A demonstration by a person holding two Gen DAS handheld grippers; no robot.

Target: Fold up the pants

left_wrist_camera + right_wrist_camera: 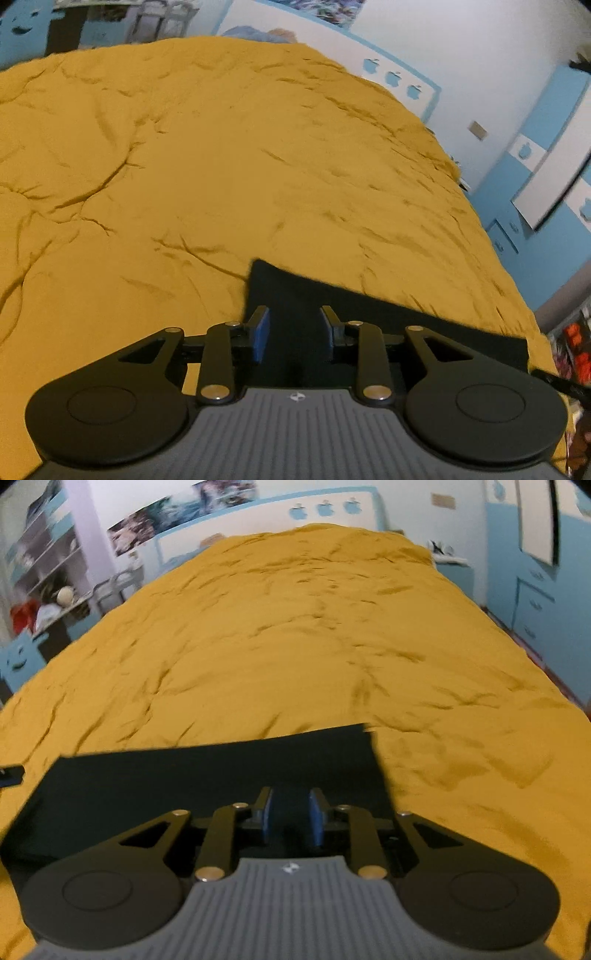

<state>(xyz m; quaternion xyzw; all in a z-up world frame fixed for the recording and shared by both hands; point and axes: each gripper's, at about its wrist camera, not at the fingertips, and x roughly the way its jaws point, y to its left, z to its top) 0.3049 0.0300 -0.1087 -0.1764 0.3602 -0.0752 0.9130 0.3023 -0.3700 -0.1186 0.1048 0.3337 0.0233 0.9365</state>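
Observation:
Dark, near-black pants (369, 314) lie flat on a mustard-yellow bedspread (221, 166) close to the bed's near edge. My left gripper (294, 314) hovers over the left end of the cloth, near its far left corner. Its blue pads (260, 332) stand apart and nothing is pinched between them. In the right wrist view the pants (184, 771) form a flat dark rectangle on the bedspread (295, 646). My right gripper (291, 794) sits over their right part, jaws a little apart, with only cloth showing below the gap.
A white headboard with blue apple decals (325, 507) closes the far end of the bed. Blue cabinets (535, 602) line the right wall. Shelves and clutter (48, 572) stand at the left. The rumpled bedspread stretches away beyond the pants.

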